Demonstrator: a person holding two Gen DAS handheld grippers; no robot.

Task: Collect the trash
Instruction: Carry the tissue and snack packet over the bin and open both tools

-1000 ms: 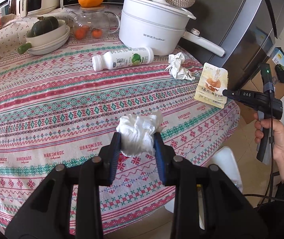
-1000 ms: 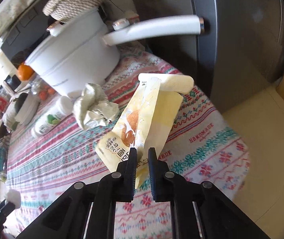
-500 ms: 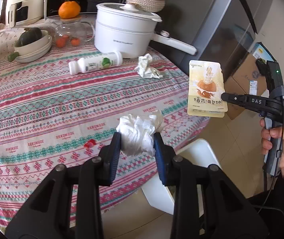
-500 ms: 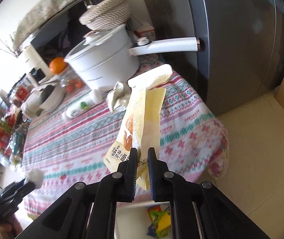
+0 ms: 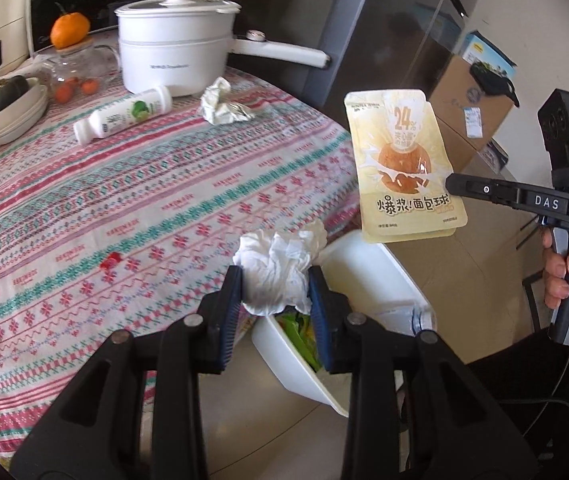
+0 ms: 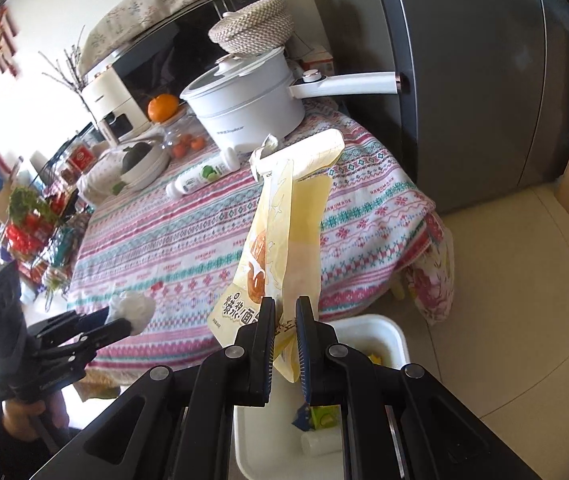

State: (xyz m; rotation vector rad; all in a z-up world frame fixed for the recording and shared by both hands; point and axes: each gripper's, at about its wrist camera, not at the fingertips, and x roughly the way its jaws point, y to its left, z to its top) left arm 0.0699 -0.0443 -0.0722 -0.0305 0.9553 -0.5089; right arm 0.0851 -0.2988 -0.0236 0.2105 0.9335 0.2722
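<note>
Woven tablecloth (image 5: 124, 184) (crumpled tissue (image 5: 276, 276), glossy pouch (image 5: 404, 168))

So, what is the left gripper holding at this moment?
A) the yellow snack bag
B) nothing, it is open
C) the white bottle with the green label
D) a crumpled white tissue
D: the left gripper is closed on the crumpled white tissue, near the white bin; the yellow snack bag is in the right gripper, and the white bottle lies on the table.
</note>
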